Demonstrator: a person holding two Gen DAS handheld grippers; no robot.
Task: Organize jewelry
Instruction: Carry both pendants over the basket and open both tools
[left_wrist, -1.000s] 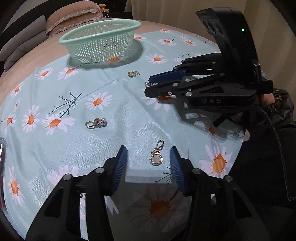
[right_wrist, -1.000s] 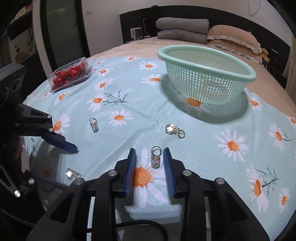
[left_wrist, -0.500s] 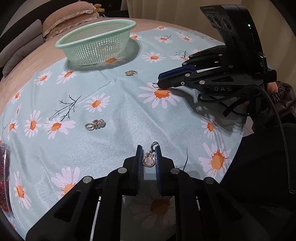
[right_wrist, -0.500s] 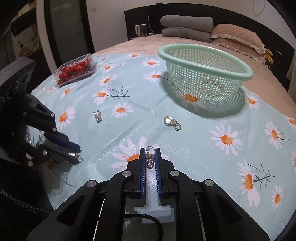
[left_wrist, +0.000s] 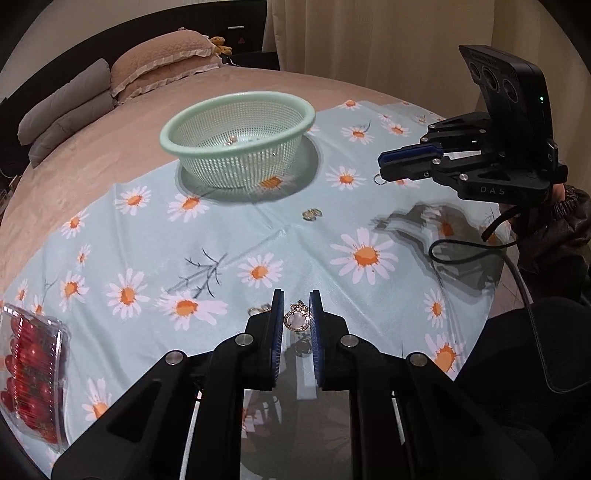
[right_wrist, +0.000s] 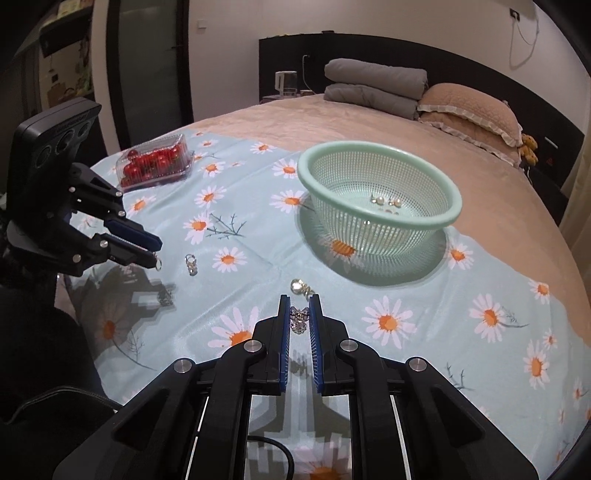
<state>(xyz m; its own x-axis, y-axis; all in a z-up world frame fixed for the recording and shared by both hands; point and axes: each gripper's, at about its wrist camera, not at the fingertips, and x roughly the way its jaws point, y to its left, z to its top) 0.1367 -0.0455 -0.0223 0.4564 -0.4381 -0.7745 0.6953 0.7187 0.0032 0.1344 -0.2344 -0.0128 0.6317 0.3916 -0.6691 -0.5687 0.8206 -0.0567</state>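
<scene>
My left gripper is shut on a gold pendant with a pale stone, lifted above the daisy cloth. In the right wrist view my right gripper is shut on a small crystal earring, also raised off the cloth. The mint mesh basket stands further back with a few pearl pieces inside. Loose on the cloth lie a ring-and-bead piece just beyond the right gripper and a small sparkly piece near the left gripper. The right gripper shows at the right of the left wrist view.
A clear box of cherry tomatoes sits at the cloth's far left corner. Pillows and folded grey bedding lie at the bed's head. A black cable trails from the right gripper. A curtain hangs behind the bed.
Both grippers closed on their pieces, the left on the pendant and the right on the crystal earring, then rose off the cloth with them.
</scene>
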